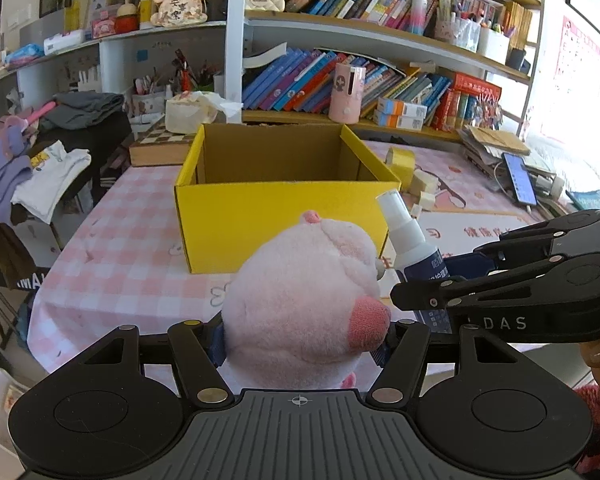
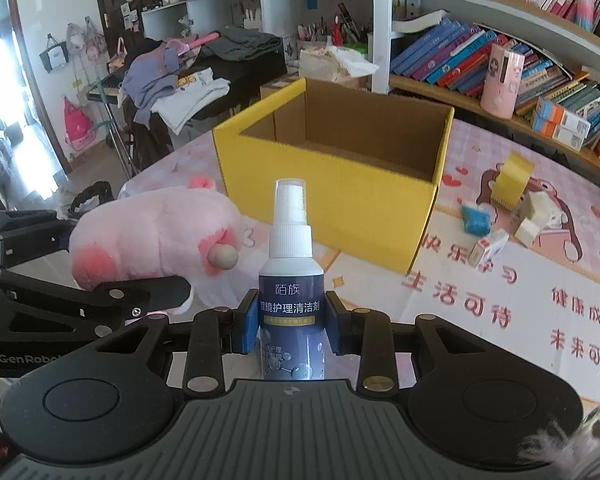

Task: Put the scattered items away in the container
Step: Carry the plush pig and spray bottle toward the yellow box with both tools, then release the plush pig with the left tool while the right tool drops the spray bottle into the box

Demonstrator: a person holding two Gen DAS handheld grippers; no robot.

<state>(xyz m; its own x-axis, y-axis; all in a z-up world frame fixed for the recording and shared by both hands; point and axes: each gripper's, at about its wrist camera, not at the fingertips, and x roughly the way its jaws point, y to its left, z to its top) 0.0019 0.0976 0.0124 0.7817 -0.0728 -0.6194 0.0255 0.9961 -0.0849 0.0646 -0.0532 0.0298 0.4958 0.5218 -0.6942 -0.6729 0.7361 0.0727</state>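
Note:
My left gripper (image 1: 300,344) is shut on a pink plush pig (image 1: 300,292), held just in front of the open yellow cardboard box (image 1: 280,216). My right gripper (image 2: 292,328) is shut on a blue spray bottle with a white nozzle (image 2: 291,280), upright, to the right of the pig (image 2: 152,232). The bottle also shows in the left wrist view (image 1: 412,248) beside the right gripper's body. The box (image 2: 340,188) looks empty inside. Both grippers hover near the box's front side.
On the pink tablecloth right of the box lie a yellow tape dispenser (image 2: 512,180), a blue item (image 2: 476,220), white blocks (image 2: 536,216) and a small carton (image 2: 486,250). A phone (image 1: 520,178) lies far right. Bookshelves stand behind; clothes pile at left (image 1: 40,176).

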